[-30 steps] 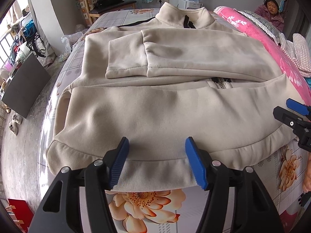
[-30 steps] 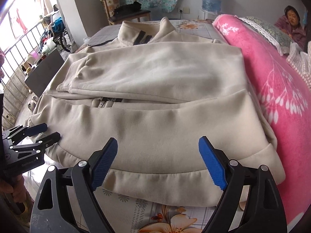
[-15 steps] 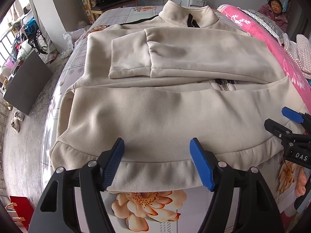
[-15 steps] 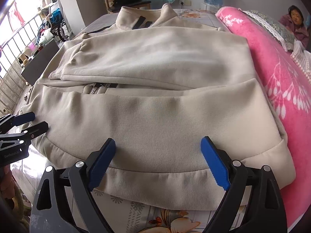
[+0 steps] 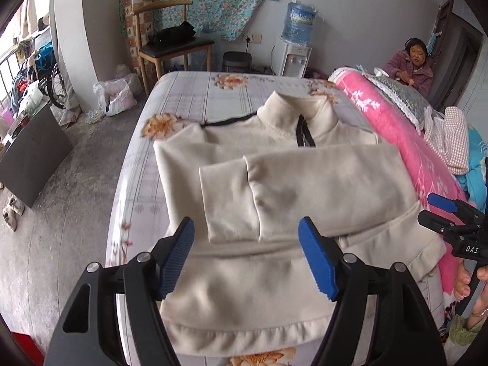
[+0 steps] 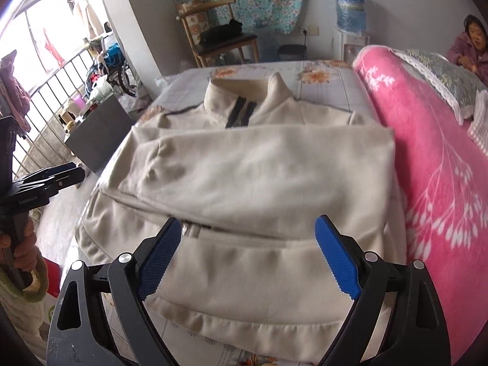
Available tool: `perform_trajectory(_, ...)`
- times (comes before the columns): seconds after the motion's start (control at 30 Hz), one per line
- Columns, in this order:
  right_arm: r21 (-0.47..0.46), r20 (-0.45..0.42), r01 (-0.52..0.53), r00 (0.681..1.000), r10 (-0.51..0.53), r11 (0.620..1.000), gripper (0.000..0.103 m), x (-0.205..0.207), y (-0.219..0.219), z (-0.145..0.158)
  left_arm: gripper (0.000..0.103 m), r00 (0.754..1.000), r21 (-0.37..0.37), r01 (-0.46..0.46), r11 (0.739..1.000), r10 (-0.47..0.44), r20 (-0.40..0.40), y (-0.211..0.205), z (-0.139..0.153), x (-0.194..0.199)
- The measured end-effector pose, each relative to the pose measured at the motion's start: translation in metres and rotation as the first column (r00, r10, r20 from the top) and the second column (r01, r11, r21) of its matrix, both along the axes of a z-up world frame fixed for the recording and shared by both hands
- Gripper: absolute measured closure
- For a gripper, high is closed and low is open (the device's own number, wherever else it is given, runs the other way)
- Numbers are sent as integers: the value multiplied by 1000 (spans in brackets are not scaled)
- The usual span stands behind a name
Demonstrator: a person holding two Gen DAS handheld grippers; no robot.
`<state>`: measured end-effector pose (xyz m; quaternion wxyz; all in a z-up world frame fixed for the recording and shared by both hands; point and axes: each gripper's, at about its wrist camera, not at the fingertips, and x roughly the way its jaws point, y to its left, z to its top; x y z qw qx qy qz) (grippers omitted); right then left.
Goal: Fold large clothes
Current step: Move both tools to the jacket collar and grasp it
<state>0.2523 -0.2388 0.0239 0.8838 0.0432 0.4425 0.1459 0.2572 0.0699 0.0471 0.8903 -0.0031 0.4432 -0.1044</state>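
A beige zip jacket (image 5: 305, 180) lies front-up on the bed, collar at the far end and both sleeves folded across its chest. My left gripper (image 5: 245, 228) hangs above the near left part of the hem. Its jaws are opening, nothing is between them and no pad touches the cloth. In the right wrist view the jacket (image 6: 259, 177) fills the middle, and my right gripper (image 6: 248, 228) stands open over the hem's right half, also holding nothing. Each gripper shows at the edge of the other's view: the right gripper (image 5: 448, 216) and the left gripper (image 6: 52, 177).
The bed has a floral sheet (image 5: 189, 97). A rolled pink blanket (image 6: 427, 152) and pillows run along its right side. A person (image 5: 410, 64) sits at the far right. A wooden chair (image 5: 170, 45) and a water dispenser (image 5: 292, 55) stand beyond the bed, with bare floor to the left.
Both grippers have risen and pulled back from the jacket's hem, so more of the bed and room shows. The left jaws stand a little wider. The jacket has not moved.
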Motion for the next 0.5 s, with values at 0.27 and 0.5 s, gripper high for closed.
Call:
perform_trajectory(0.27, 84, 6, 20, 1000, -20, 996, 18, 133, 0, 29, 32, 996, -64, 30, 998, -24, 90, -32, 14, 141)
perform_trajectory(0.5, -75, -96, 66, 993, -73, 995, 18, 261, 28, -5, 33, 1000, -3, -8, 1000, 8, 26, -78, -21, 247)
